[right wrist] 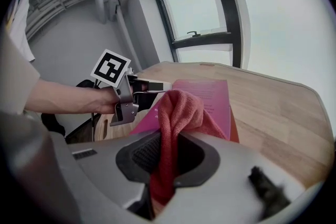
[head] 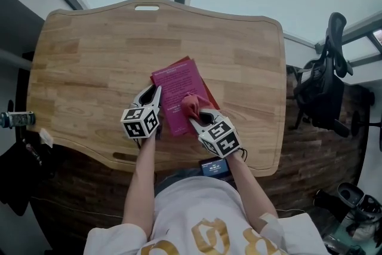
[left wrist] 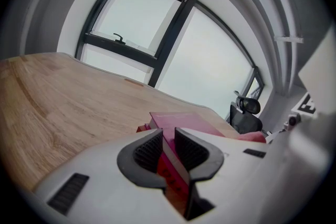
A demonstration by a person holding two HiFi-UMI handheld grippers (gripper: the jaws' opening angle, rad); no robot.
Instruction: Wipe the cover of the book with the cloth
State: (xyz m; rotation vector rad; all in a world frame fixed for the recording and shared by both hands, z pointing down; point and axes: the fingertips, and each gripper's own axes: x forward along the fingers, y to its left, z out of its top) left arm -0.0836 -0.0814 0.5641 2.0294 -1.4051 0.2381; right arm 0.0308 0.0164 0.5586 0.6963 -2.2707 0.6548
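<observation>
A magenta book (head: 178, 92) lies on the wooden table (head: 89, 57), stacked on a red-orange book (head: 210, 98). My left gripper (head: 156, 92) is shut on the magenta book's left edge (left wrist: 169, 157). My right gripper (head: 196, 117) is shut on a salmon-red cloth (head: 191, 104), which rests bunched on the cover near its front right corner. In the right gripper view the cloth (right wrist: 176, 118) rises from between the jaws over the pink cover (right wrist: 210, 97), and the left gripper (right wrist: 142, 93) shows at the book's far side.
A black office chair (head: 325, 89) stands off the table's right end. A small dark device (head: 213, 167) with a lit screen sits at the table's near edge by my body. Windows (left wrist: 157, 34) run beyond the far edge.
</observation>
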